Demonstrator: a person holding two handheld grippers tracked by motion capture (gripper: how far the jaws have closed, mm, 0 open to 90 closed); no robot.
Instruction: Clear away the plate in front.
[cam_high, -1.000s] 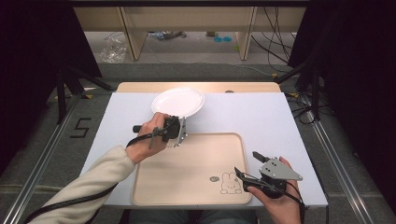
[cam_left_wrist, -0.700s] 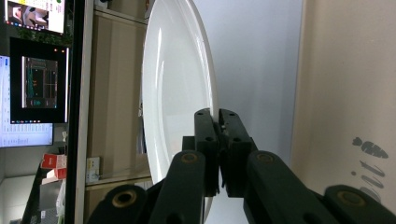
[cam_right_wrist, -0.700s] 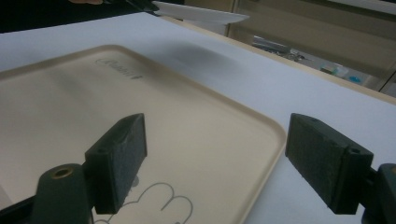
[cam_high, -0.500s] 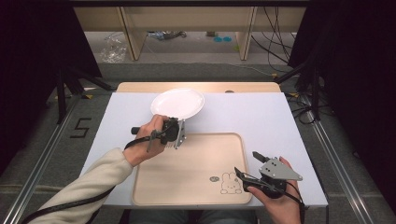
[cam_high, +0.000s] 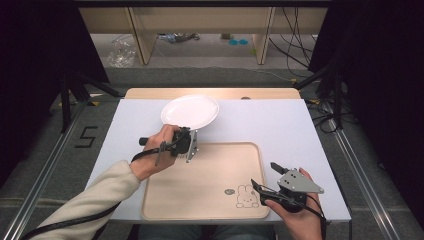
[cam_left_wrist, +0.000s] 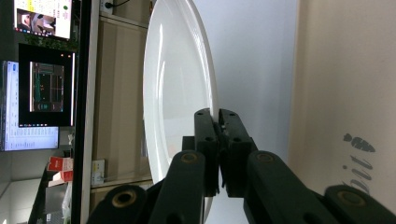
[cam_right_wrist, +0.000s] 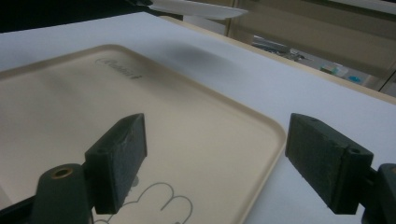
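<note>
clamped tight on the near rim of the white plate (cam_left_wrist: 177, 93), the left gripper (cam_left_wrist: 218, 135), both black jaws pressed together with only the thin edge between them. turned on its side in the left gripper view, so the plate stands like a tall oval there, the beige tray (cam_left_wrist: 345, 93) off to the right. seen from the high view as the left gripper (cam_high: 186, 142) at the far left corner of the tray (cam_high: 200, 185), held by the left hand (cam_high: 155, 150) in a cream sleeve (cam_high: 95, 195). plate (cam_high: 190, 110) lifted clear of the white table cover (cam_high: 270, 125), its shadow lying on the cover in the right gripper view, just beyond the tray's far edge.

spread wide with nothing between, the right gripper (cam_right_wrist: 215, 154), its two pads standing well apart over the near right corner of the tray (cam_right_wrist: 70, 112). rabbit drawing (cam_right_wrist: 163, 205) printed on the tray just below the left pad. in the high view, the right gripper (cam_high: 267, 177) beside the tray's right edge near the rabbit drawing (cam_high: 245, 196), gripped by the right hand (cam_high: 295, 215). plate (cam_right_wrist: 196, 7) far off at the top of the right gripper view.
</note>
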